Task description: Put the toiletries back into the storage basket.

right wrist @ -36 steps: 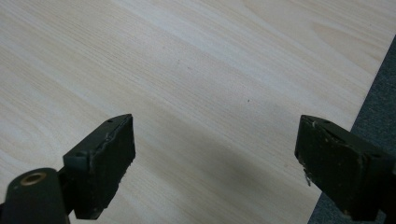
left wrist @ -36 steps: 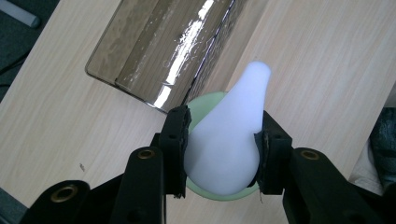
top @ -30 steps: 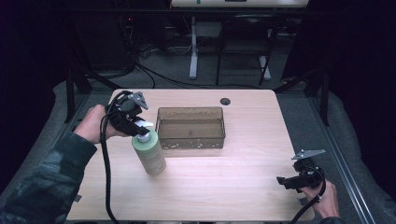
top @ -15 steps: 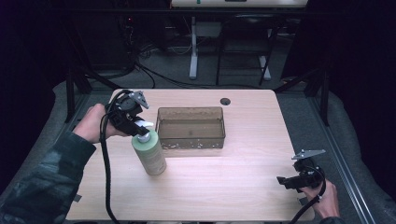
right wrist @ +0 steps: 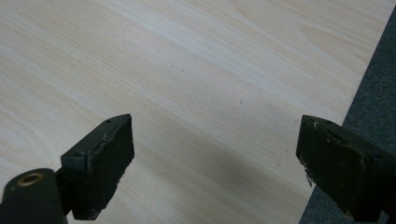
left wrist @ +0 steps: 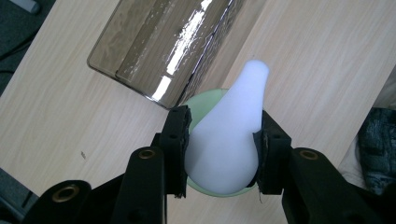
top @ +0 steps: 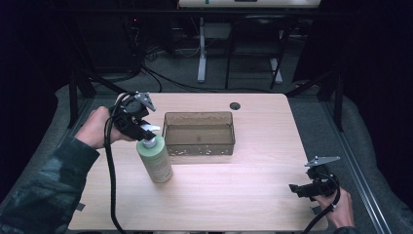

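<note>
A pale green bottle (top: 157, 165) stands on the wooden table (top: 243, 195), just left of the front corner of a clear brown plastic bin (top: 198, 146). My left gripper (top: 146, 132) comes in from the left and is shut on the bottle's white pump head (left wrist: 229, 140), one pad on each side. In the left gripper view the green shoulder (left wrist: 198, 100) shows under the pump, with the bin (left wrist: 154, 42) beyond it. My right gripper (top: 295, 188) rests at the table's front right corner; its jaws (right wrist: 215, 158) stand wide open over bare wood.
A small dark cable hole (top: 235, 106) sits near the far edge behind the bin. The bin looks empty inside. Grey carpet (right wrist: 373, 93) lies just past the table's right edge. Desk legs and cables stand beyond the far edge.
</note>
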A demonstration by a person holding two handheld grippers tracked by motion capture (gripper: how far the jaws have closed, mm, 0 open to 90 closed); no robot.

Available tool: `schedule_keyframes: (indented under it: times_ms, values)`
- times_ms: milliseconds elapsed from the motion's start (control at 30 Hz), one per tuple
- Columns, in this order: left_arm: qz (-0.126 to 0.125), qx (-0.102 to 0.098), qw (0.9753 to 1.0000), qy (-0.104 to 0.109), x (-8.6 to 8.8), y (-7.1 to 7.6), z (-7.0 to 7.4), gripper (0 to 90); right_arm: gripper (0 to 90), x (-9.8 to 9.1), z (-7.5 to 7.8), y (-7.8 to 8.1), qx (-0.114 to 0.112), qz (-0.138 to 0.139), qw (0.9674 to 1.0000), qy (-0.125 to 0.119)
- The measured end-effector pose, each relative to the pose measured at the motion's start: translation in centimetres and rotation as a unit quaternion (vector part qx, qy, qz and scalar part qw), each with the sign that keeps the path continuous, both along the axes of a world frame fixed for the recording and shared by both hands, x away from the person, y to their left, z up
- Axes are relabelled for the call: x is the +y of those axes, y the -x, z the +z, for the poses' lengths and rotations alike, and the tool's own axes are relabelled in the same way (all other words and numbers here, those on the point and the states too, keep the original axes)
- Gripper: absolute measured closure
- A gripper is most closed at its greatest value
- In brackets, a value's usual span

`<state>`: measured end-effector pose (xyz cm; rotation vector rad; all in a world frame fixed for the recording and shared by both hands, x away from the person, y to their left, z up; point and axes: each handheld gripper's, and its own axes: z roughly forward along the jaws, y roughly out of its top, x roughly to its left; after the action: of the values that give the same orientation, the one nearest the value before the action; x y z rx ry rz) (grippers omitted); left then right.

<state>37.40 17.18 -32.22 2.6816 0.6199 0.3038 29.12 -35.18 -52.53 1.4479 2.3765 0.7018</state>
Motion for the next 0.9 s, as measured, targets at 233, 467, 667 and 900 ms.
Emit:
schedule_keyframes:
  times_ms: [233, 467, 667, 900]
  values:
    - [-0.005, 0.004, 1.0, 0.003, -0.3, 0.0, 0.2, 62.7, 10.8, -0.1, -0.1, 0.0, 0.002, 0.0, 1.0, -0.001]
    - [-0.006, 0.001, 1.0, 0.0, -0.6, 0.1, 0.7, 62.7, 10.7, 0.0, -0.1, 0.0, 0.002, 0.0, 1.0, -0.003]
    - [-0.009, -0.001, 1.0, -0.002, -0.9, 0.1, 1.2, 62.7, 8.4, -0.1, -0.2, 0.0, 0.004, 0.001, 1.0, 0.001]
    - [-0.009, -0.003, 1.0, -0.002, -0.9, 0.2, 1.9, 62.7, 6.2, 0.0, -0.1, 0.0, 0.003, 0.003, 1.0, 0.001]
